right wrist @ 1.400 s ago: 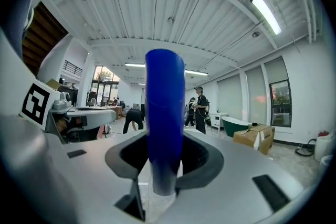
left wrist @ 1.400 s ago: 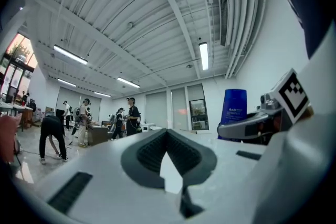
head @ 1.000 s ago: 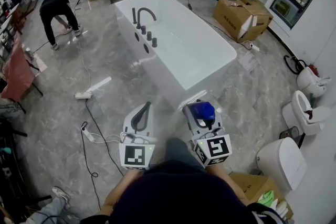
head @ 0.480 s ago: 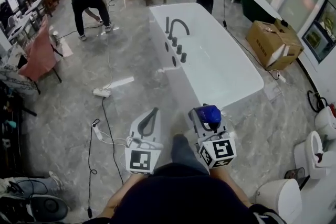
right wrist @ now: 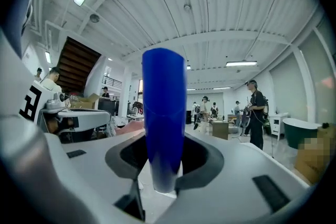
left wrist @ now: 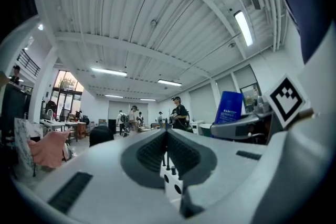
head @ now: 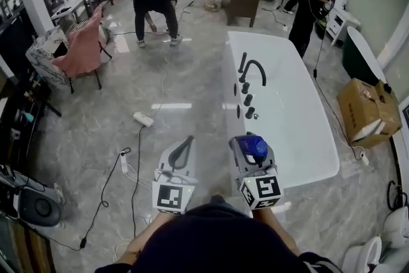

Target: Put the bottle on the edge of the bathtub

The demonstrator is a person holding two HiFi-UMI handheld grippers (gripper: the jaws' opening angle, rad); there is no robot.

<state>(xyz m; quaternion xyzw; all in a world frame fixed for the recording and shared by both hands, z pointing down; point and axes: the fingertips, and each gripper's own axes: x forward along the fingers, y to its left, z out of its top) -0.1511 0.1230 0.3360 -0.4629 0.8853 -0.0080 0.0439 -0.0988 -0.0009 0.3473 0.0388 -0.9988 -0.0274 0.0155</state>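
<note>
A blue bottle (head: 255,147) (right wrist: 164,118) stands upright between the jaws of my right gripper (head: 250,149) (right wrist: 165,152), which is shut on it. My left gripper (head: 181,149) (left wrist: 167,139) is shut with nothing in it, level with the right one and to its left. The white bathtub (head: 317,137) lies ahead and to the right, its near rim just beyond the right gripper. A dark faucet (head: 253,70) and several knobs sit on the tub's left edge. From the left gripper view the bottle (left wrist: 229,107) shows at the right.
A power strip (head: 143,119) and cables (head: 133,163) lie on the grey floor left of the tub. A cardboard box (head: 368,109) stands right of it. A person bends over (head: 154,6) at the back; another stands (head: 311,0) by the tub's far end. A pink-draped chair (head: 83,51) is far left.
The view has swung so the bathtub now lies ahead-right and lengthwise. Both grippers keep their places in front of me, the bottle still held.
</note>
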